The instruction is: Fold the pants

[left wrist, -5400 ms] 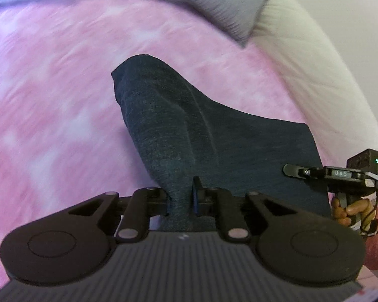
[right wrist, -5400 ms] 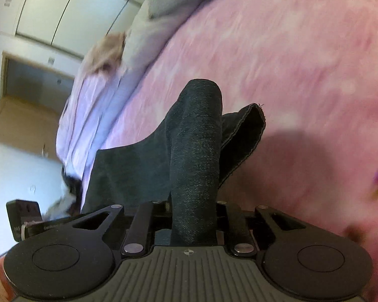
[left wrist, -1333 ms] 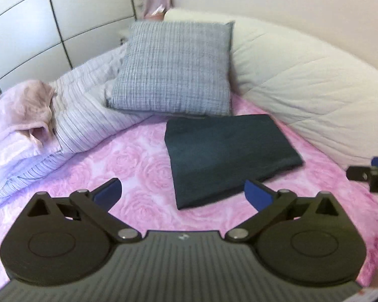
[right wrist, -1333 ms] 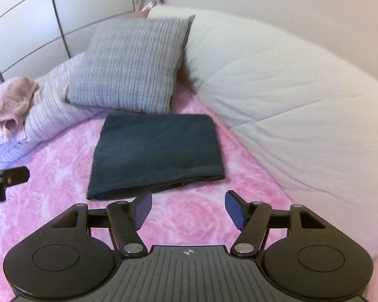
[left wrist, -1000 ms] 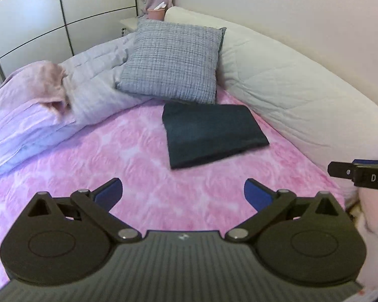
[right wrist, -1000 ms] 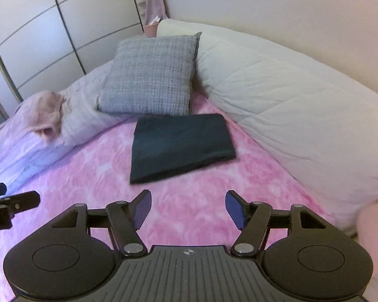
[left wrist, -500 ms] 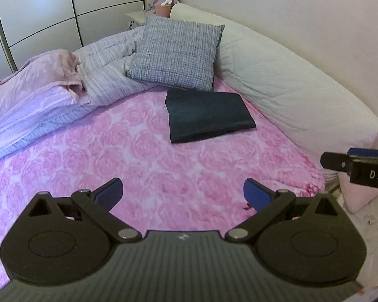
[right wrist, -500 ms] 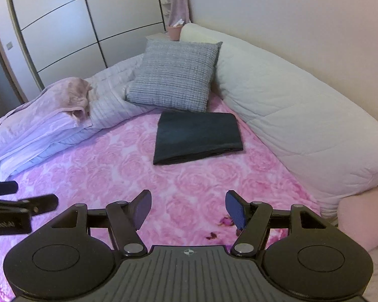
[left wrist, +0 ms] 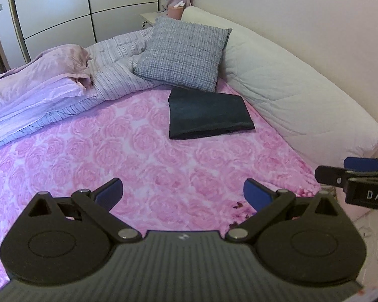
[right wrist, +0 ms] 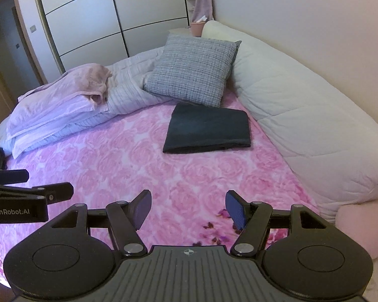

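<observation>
The dark pants (left wrist: 209, 113) (right wrist: 209, 130) lie folded into a flat rectangle on the pink rose-patterned bedspread (left wrist: 128, 156) (right wrist: 128, 161), just in front of the grey pillow. My left gripper (left wrist: 183, 192) is open and empty, well back from the pants near the bed's front edge. My right gripper (right wrist: 188, 207) is likewise open with nothing between its fingers, also far from the pants. Each gripper appears at the side of the other's view: the right gripper (left wrist: 357, 176) and the left gripper (right wrist: 30, 188).
A grey checked pillow (left wrist: 184, 52) (right wrist: 194, 70) leans behind the pants. A long white bolster (left wrist: 297, 93) (right wrist: 302, 115) runs along the right wall. Rumpled lilac bedding (left wrist: 53, 85) (right wrist: 63, 103) is heaped at the left. A wardrobe (right wrist: 108, 15) stands behind; a pink cushion (right wrist: 363, 229) sits at lower right.
Both grippers, which held the pants earlier, have let go and pulled back from the bed. The folded pants stay put and look smaller in both views.
</observation>
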Motion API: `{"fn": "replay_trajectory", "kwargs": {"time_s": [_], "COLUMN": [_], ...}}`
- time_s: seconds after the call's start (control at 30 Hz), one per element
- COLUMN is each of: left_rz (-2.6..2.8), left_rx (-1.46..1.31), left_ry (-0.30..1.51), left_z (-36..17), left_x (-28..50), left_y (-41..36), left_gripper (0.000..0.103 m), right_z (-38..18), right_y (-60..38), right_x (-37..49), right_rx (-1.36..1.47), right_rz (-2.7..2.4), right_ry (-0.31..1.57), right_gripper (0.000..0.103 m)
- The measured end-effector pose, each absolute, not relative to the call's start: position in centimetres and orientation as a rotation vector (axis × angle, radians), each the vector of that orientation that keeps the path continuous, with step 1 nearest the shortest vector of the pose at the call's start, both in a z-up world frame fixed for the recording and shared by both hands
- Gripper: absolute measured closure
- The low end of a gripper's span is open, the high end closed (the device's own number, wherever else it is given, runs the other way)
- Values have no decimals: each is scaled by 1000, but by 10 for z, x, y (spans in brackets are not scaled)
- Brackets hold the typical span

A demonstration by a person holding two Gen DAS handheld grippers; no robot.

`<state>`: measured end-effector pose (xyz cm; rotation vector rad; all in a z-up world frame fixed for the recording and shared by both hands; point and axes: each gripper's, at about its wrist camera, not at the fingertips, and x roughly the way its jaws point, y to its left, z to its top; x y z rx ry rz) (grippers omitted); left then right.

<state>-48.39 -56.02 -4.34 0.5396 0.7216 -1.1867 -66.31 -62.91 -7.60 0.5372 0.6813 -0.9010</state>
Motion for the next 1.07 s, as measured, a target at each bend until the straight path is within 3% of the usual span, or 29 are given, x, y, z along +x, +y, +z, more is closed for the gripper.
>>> {"fn": "replay_trajectory", "kwargs": {"time_s": [1.07], "left_rz": [-1197], "left_rx": [545], "left_ry": [700], "left_z": [-37], "left_x": [-523], "left_y": [-571], "left_gripper": [3], "right_z": [-70], "right_y": [-640], "right_x": [-693], "right_rx": [532], "right_rz": [-869], "right_ry": [679], "right_gripper": [41]}}
